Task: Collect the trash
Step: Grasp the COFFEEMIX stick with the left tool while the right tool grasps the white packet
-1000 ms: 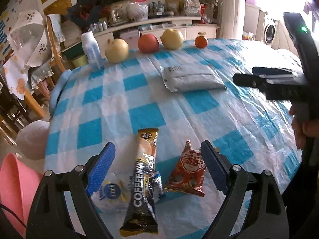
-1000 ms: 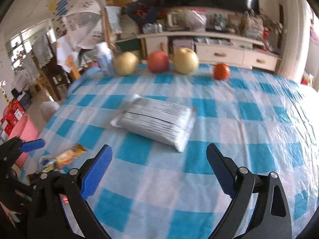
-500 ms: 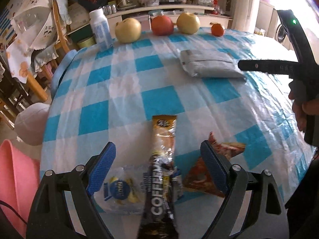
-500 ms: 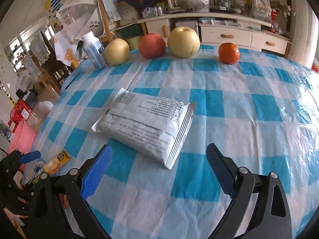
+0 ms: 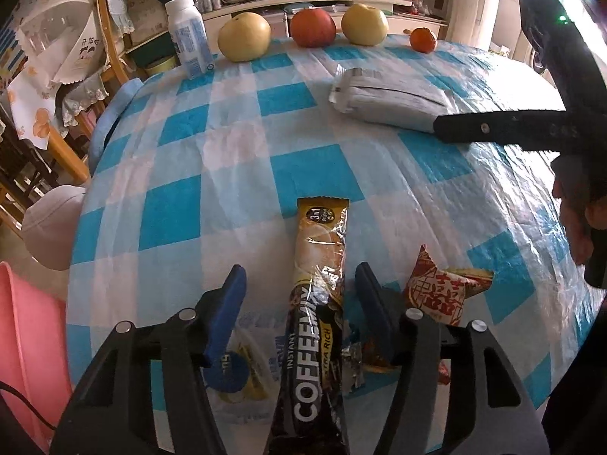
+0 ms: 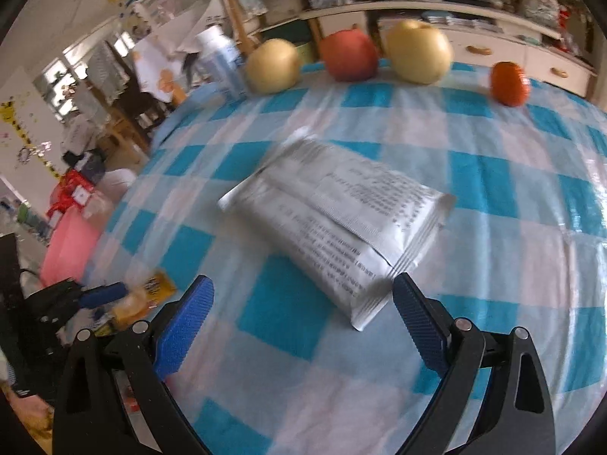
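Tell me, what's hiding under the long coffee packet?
Under the Coffeemix sachet a crinkled silver wrapper scrap pokes out beside the red snack wrapper. The left claw straddles it, open. The checkered tablecloth lies underneath; anything else is covered.

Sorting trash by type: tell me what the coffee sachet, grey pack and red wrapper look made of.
Coffee sachet: glossy printed plastic film, probably foil-lined; it creases sharply and shows silver at the torn edge.
Grey pack: matte silvery film with a crimped end seal, likely metallised plastic.
Red wrapper: thin crinkled printed film, plastic or foil; hard to tell.
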Motion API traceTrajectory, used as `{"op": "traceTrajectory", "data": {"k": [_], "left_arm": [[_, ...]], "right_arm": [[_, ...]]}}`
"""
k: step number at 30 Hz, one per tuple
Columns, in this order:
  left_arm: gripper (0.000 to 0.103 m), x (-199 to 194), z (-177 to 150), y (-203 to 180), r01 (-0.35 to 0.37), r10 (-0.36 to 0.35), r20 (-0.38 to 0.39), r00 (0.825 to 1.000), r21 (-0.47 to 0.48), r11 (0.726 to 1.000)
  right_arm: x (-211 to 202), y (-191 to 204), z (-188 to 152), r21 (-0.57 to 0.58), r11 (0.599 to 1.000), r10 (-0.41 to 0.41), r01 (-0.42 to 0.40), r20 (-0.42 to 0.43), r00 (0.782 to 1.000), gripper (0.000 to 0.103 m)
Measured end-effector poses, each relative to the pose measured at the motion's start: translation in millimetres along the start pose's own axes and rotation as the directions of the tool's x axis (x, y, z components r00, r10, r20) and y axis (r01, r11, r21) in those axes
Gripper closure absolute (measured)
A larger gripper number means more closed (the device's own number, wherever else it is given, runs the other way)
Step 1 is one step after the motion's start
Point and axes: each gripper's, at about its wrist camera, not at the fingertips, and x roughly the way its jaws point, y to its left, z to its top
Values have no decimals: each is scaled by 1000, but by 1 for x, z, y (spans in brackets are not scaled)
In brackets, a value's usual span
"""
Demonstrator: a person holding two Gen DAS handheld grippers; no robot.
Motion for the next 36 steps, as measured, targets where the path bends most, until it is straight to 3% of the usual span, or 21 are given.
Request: {"op": "traceTrajectory", "data": {"k": [5,7,9,11,13,17,22,26,36], "left_arm": [[53,1,2,-4,15,-15,15,1000,6,1000],[59,1,3,-5,22,-22,18,1000,6,1000],[63,2,4,-4,34,-34,20,999,3,999],[67,3,5,-2,54,-54,20,998,-16,998],[68,3,5,-3,53,-53,21,998,-13,999],[69,3,6,-2,59,-59,21,998,-10,998],[68,3,6,0,67,-67,19,998,-3,998],[65,3,5,2,73,-73,14,997,3,997],[63,4,5,3,95,-95,37,995,7,995]], "right_arm": [[-7,16,3,-25,987,159,-159,-1,987,9],[-13,17,8,-43,993,115,-113,35,993,9],[-18,13,14,-63,998,8,-3,85,996,9],[-16,7,19,-82,989,-109,119,117,987,9],[-7,-4,25,-77,981,-171,180,107,979,9],[8,-20,34,-24,992,-124,126,69,990,9],[24,-18,43,-66,985,-155,159,64,986,5],[37,-13,46,-86,989,-116,118,27,993,4],[55,17,32,-269,931,-250,248,25,968,5]]}}
